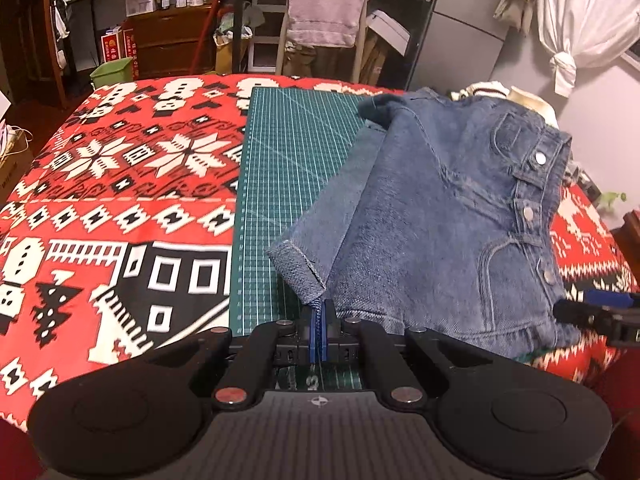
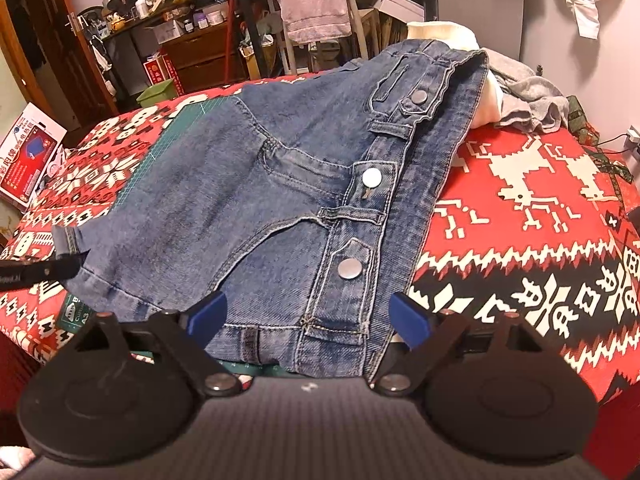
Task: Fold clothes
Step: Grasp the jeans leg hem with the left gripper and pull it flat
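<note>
Denim shorts lie on the green cutting mat: thick, floppy cloth, stiffest at hems and waistband, the surest holds. Left tongs are clenched on the rolled leg hem; right tongs gape, released, at the waistband.

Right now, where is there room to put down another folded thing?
Free: the red blanket left of the green mat, and the reindeer patch right of the denim shorts. Crowded: the far right corner, with the grey garment.
</note>
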Motion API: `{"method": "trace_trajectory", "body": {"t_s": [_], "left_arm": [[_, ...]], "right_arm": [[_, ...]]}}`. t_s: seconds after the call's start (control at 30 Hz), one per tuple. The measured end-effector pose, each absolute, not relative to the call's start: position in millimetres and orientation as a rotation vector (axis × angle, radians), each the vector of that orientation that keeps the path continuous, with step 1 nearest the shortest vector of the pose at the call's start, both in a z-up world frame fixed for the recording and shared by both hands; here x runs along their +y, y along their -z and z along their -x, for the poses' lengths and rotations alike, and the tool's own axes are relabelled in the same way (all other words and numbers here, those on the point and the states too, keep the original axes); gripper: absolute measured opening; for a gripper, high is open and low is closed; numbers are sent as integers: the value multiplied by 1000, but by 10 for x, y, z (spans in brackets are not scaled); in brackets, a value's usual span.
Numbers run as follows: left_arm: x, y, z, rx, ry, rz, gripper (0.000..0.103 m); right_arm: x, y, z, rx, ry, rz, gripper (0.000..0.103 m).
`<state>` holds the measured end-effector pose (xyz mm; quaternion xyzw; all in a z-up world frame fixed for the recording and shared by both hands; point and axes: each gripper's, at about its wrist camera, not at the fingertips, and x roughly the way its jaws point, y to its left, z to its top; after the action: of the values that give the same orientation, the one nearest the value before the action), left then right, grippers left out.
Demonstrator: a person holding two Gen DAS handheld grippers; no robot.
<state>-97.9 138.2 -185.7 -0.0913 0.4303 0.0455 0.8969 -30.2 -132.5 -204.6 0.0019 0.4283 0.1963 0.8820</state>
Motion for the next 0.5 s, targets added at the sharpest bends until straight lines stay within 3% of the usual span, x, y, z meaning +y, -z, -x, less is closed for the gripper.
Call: {"method": "trace_trajectory", "body": {"t_s": [0.3,0.4,0.5], "left_arm": [[1384,1843,993,897,-81,224,5],[1424,1838,1009,893,-90,240,10],[1461,1814,1034,884,-116,244,24]], "right_arm": [[-1306,2062,316,898,-418,1,89],[-1320,2065,311,899,-415,-7,90],[-1334,2068,307,900,-413,-14,90]]}}
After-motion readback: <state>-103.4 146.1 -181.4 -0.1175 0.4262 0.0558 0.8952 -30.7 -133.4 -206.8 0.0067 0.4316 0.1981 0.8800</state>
